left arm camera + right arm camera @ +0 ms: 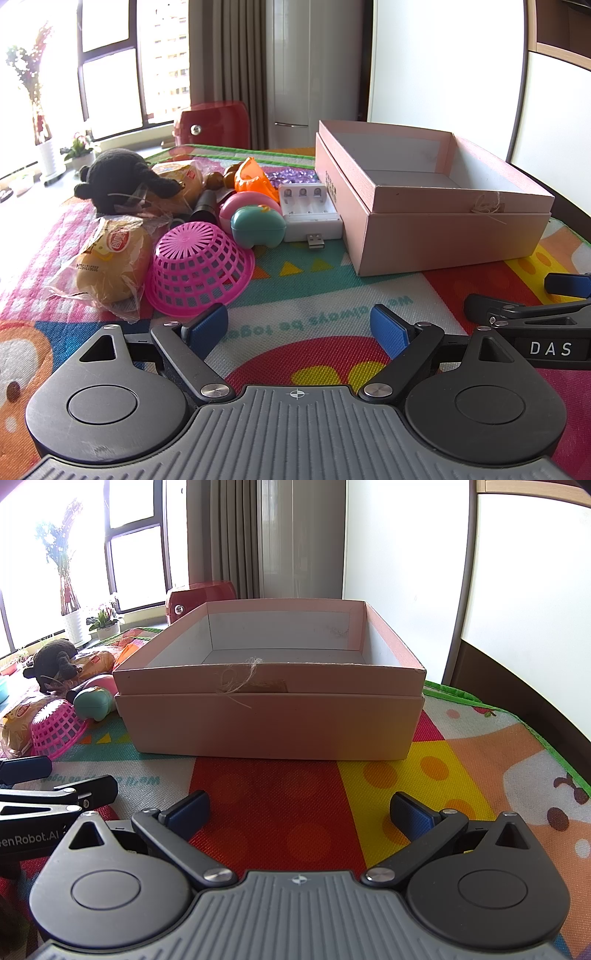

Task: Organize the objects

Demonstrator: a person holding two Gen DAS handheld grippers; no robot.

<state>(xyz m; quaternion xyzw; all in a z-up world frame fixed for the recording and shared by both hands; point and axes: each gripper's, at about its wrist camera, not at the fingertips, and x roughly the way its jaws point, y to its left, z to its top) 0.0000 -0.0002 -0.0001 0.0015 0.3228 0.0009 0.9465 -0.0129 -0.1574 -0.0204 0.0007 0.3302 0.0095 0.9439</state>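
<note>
Left wrist: both grippers (299,326) (299,812) agape, empty; pink basket (199,266) beside box (424,206).

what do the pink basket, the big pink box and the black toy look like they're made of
Pink basket: likely moulded plastic, glossy, with an open lattice wall. Pink box: looks like matte cardboard or paperboard, with sharp folded edges and a paler lining. Black toy: seems to be plush fabric, with a fuzzy, light-absorbing surface.
</note>
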